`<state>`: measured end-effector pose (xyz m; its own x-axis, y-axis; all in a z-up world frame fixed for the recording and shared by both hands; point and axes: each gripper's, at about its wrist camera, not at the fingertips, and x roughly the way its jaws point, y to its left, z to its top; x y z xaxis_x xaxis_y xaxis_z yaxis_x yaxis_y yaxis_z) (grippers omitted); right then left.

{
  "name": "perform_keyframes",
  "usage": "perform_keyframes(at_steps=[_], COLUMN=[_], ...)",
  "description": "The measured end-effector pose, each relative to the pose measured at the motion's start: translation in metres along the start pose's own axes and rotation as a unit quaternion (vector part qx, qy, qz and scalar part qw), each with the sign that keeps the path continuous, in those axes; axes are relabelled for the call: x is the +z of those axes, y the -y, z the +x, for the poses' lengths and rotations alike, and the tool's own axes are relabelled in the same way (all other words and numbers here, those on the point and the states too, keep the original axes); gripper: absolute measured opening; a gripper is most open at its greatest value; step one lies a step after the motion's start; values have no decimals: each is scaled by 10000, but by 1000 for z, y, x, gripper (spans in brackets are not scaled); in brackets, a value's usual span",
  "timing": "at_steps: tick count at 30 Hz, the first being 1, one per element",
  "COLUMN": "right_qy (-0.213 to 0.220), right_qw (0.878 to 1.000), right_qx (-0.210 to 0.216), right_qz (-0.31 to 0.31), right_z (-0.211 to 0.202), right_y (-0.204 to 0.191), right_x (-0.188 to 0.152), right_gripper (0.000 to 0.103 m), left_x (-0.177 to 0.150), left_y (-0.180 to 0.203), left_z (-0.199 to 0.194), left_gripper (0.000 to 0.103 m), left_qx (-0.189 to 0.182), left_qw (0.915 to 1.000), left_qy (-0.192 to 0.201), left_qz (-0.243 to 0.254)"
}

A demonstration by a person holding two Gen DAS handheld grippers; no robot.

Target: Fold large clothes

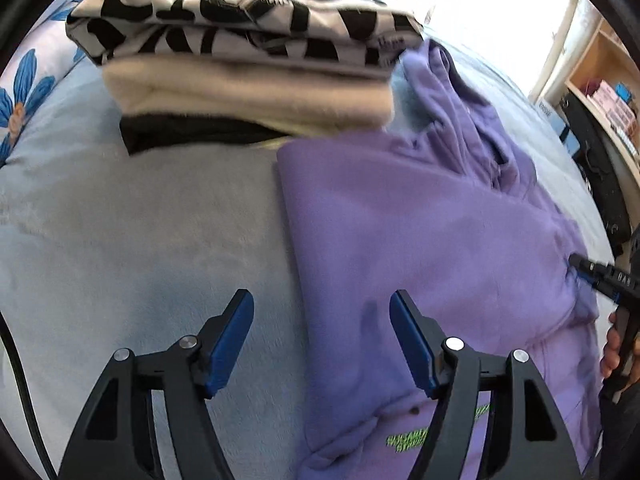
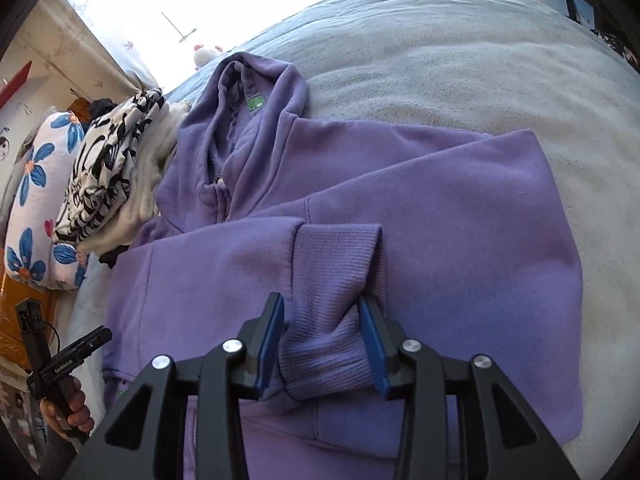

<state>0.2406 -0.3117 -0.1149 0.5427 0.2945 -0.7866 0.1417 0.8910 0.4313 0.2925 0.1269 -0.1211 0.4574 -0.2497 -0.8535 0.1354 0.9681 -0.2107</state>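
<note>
Soft purple fleece hoodie point(image 2: 400, 200) lies flat on pale blue bed blanket point(image 2: 480, 80), hood at far end. Right tongs point(image 2: 322, 340) clamped on its ribbed cuff point(image 2: 336, 264); left tongs point(image 1: 322, 336) apart, empty, over hoodie's near-left edge.

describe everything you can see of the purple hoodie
The hoodie is lilac, soft fleece by its look, lying flat on the blue blanket, partly folded. Its hood is open at the far end, showing a green neck label. One sleeve is folded across the body; its ribbed cuff sits bunched in the right tongs. Small green print shows near the hem. Its hood end lies against the clothes pile.
</note>
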Motion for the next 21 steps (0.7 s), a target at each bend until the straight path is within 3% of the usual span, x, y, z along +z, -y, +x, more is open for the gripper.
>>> perform_keyframes(at_steps=[10, 12, 13, 14, 15, 18, 21], right_qy=[226, 209, 241, 298, 391, 474, 383], right_qw=[9995, 9992, 9984, 9968, 9958, 9952, 9971], right_qx=[-177, -330, -463, -599, -650, -788, -653], right_qz=[118, -51, -238, -431, -512, -332, -111], right_z=[17, 23, 24, 23, 20, 25, 29], right_y=[-2, -6, -11, -17, -19, -9, 0], right_x=[19, 20, 20, 20, 20, 20, 18], right_gripper=[40, 39, 19, 6, 4, 3, 4], left_x=[54, 61, 64, 66, 66, 60, 57], left_y=[2, 1, 1, 3, 4, 3, -3], left_z=[61, 64, 65, 63, 60, 67, 67], left_gripper=[71, 51, 23, 20, 19, 19, 27], left_qx=[371, 247, 102, 104, 169, 267, 192], left_qw=[9987, 9993, 9996, 9997, 9996, 9995, 9993], left_qy=[-313, -176, -139, -87, 17, 119, 145], left_qz=[-132, -216, -204, -212, -214, -95, -270])
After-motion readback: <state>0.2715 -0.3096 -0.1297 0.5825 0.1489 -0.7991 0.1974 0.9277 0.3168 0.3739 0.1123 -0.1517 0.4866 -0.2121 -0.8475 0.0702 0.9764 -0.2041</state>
